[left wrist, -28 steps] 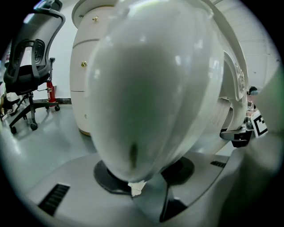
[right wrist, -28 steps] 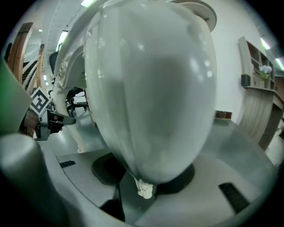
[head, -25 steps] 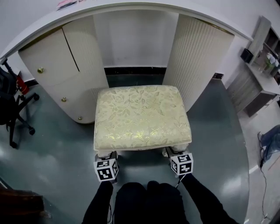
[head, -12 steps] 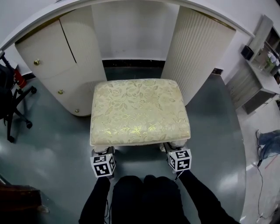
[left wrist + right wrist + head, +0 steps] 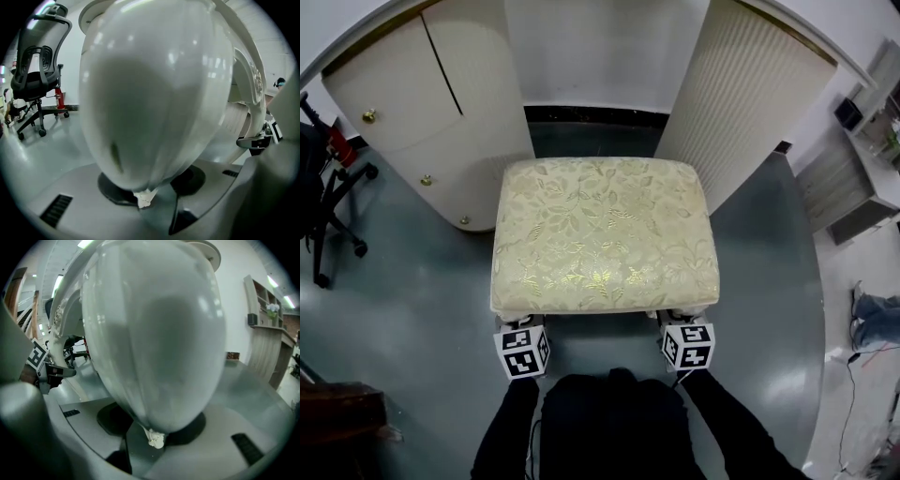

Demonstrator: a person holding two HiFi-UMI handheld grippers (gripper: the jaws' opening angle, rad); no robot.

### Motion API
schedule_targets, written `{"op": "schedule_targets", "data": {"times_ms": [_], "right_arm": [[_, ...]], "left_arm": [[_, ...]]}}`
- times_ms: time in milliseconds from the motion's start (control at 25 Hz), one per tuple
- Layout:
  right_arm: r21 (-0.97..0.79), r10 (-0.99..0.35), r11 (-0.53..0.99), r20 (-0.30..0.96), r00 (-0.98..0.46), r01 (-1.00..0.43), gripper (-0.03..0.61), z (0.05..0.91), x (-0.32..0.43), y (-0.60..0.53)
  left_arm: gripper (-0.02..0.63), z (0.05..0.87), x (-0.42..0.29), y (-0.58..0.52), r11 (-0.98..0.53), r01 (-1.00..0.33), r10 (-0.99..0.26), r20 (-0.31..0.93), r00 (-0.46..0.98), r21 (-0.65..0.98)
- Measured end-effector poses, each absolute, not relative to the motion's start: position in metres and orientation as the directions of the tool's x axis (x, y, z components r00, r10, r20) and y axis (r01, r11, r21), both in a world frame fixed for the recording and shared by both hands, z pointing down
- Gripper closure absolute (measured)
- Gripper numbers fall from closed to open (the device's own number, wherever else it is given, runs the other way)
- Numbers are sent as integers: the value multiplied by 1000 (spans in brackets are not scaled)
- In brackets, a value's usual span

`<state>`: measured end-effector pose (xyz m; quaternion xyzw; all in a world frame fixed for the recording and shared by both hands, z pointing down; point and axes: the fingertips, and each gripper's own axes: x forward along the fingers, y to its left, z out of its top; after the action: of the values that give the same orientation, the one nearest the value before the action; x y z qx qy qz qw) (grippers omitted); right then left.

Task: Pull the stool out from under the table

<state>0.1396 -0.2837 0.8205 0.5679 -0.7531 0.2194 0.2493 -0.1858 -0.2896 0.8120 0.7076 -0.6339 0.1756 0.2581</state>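
The stool (image 5: 605,234) is seen before the table (image 5: 750,94). Its near legs (image 5: 154,93) are clenched by the left hand-held gripper (image 5: 525,336) and the right hand-held gripper (image 5: 684,330).

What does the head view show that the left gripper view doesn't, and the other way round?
Only the head view: the stool's gold floral cushion, the brass-knobbed cabinet doors behind it, and the marker cube of the left gripper. Only the left gripper view: the glossy white stool leg close up, clamped between that gripper's jaws. Both: the black office chair, the grey floor and the right gripper at the stool's other near corner.
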Motion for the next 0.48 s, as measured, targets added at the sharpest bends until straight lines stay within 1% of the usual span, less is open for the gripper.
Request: {"op": "schedule_targets", "data": {"times_ms": [240,480], "right_arm": [[-92,-683,185,704,-196,-978,402,821,143,-276],[-132,-633,122,753,-179,-984,395,818,145,-263]], "left_arm": [[440,817,-190,-285,10,-988,-739,667,95,152],[431,819,-192,-278,23,-993,-683,727,70,117]]}}
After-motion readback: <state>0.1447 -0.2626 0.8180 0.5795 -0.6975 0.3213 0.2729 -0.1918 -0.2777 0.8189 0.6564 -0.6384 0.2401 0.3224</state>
